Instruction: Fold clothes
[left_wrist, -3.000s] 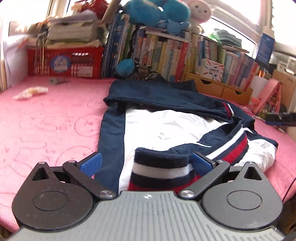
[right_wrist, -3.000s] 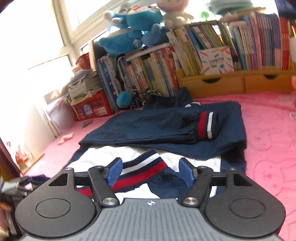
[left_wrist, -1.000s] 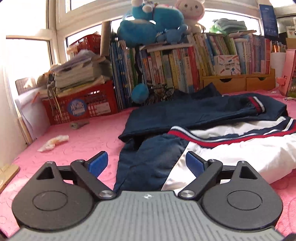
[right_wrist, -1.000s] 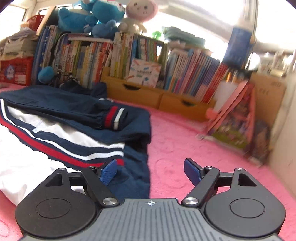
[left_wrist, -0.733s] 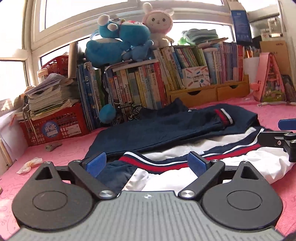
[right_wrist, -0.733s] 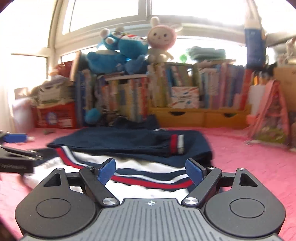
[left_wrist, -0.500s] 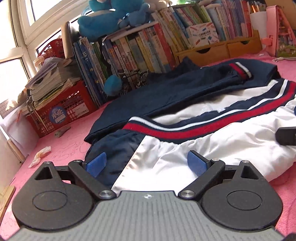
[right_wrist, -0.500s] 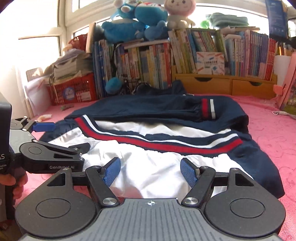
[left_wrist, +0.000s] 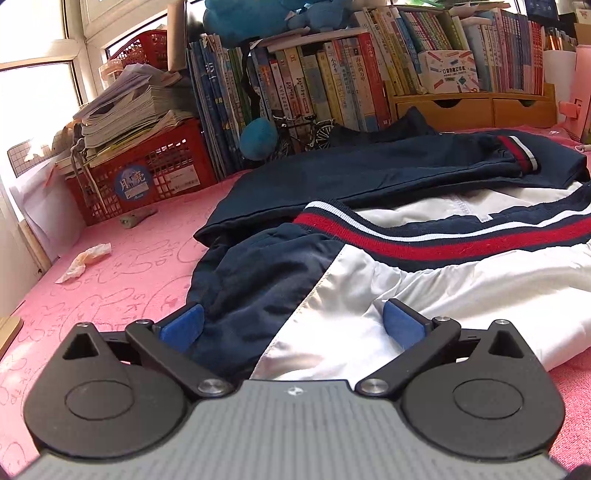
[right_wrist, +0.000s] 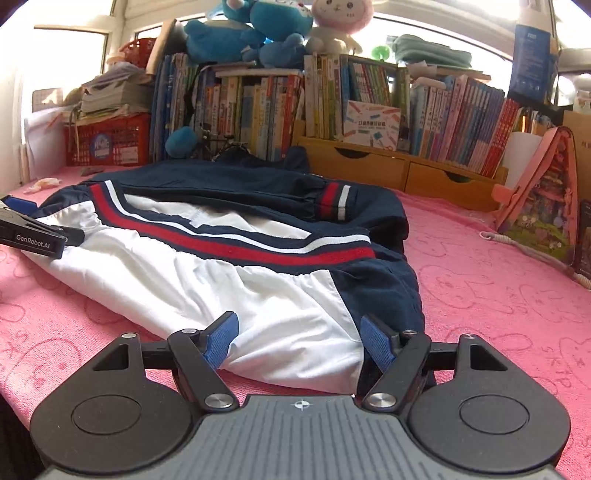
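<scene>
Both tongs stood wide open, gripping nothing: the left gripper (left_wrist: 291, 325) straddled the near left edge of the jacket (right_wrist: 207, 266), the right gripper (right_wrist: 297, 339) its near right corner. Navy and white with a red stripe, the jacket lay folded on pink bedding (right_wrist: 498, 295) directly ahead.

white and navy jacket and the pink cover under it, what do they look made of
White and navy jacket: probably thin woven synthetic, with a slight sheen and crisp creases; its red striped hem band looks rib-knit. Pink cover: soft, matte, towel-like pile with embossed outlines.
</scene>
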